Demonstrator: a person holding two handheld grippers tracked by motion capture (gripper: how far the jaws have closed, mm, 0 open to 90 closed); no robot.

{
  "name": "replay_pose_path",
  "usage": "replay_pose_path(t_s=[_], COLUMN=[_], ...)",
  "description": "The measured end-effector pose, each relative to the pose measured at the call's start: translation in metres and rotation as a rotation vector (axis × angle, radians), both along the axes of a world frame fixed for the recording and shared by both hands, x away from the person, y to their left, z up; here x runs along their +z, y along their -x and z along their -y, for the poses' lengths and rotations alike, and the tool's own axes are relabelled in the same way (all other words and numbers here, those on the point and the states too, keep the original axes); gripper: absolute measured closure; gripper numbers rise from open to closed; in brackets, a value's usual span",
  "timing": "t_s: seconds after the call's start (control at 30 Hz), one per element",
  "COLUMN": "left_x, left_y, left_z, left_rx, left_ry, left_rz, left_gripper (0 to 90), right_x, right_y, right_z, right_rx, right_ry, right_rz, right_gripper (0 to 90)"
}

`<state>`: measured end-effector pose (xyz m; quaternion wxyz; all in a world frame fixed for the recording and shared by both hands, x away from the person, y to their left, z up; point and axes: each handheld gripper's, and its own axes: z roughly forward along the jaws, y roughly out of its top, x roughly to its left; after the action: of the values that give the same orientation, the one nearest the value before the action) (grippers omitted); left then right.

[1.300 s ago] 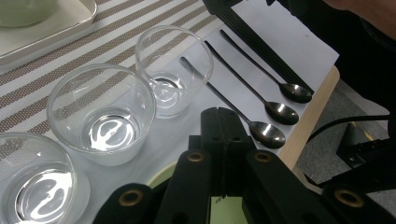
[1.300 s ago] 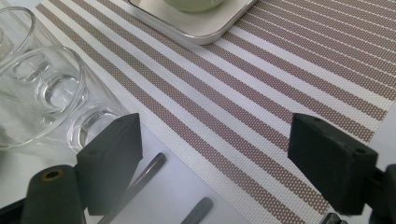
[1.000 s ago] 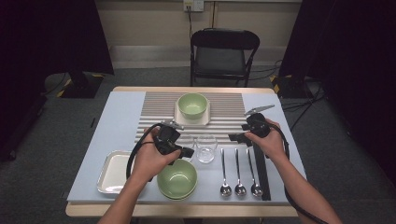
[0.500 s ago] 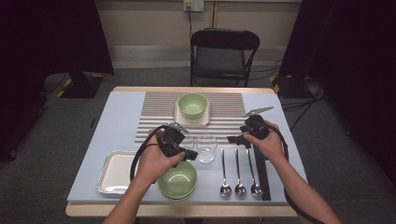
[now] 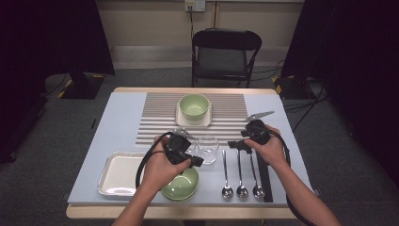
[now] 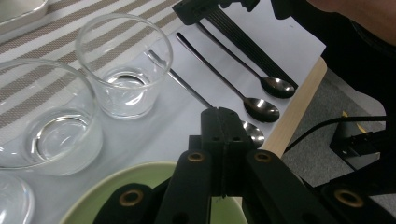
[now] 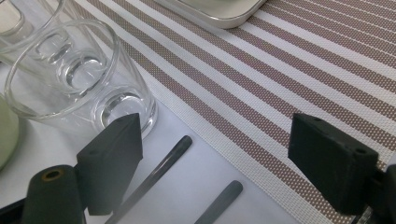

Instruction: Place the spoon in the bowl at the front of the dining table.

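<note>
Right gripper (image 7: 212, 161) is spread wide, jaws low over the bench (image 5: 117, 122), straddling the handle ends of the spoons; it holds nothing. In the right gripper view, 2 handle tips lie between the jaws: the leftmost spoon (image 7: 154, 179), whose handle runs up toward the near glass (image 7: 79, 70), and the middle spoon (image 7: 219, 200) just beside it. High view: 3 spoons (image 5: 241, 172) lie parallel on the blue mat, bowls toward the person, with a black strip (image 5: 264, 176) to their right. Judgement: the step in hand is a spoon pick, and the risk is catching 2 handles at once. Shift sideways until only 1 handle sits between the jaws, keep the jaws square across that handle, drop until the tips almost touch the mat, then close. Grab near the handle end, away from the glass, since the left jaw is already close to its base. Left gripper (image 6: 223, 154) has its jaws pressed together with nothing visible between them, and hangs over the rim of the near green bowl (image 6: 121, 186). 2 glasses (image 6: 51, 116) stand just beyond it on the striped placemat (image 5: 160, 120). Keep the left gripper parked; any swing to the right meets the glasses. The far green bowl (image 5: 194, 106) and the tray (image 5: 115, 174) are well clear of the pick.
</note>
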<state>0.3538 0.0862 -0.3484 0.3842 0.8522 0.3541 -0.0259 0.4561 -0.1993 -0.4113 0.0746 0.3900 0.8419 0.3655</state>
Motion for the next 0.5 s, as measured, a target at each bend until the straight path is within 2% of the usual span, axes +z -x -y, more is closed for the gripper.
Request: replay_pose_path(t_s=[0.33, 0.5], left_x=[-0.004, -0.008], left_y=[0.0, 0.002], left_z=[0.013, 0.022], left_rx=[-0.005, -0.005], left_ry=[0.011, 0.003], left_rz=[0.003, 0.003], left_gripper=[90.0, 90.0], right_x=[-0.002, -0.003], right_y=[-0.003, -0.006], right_z=[-0.005, -0.008], right_rx=[0.012, 0.017], right_ry=[-0.007, -0.006], right_rz=[0.001, -0.004], right_gripper=[16.8, 16.8])
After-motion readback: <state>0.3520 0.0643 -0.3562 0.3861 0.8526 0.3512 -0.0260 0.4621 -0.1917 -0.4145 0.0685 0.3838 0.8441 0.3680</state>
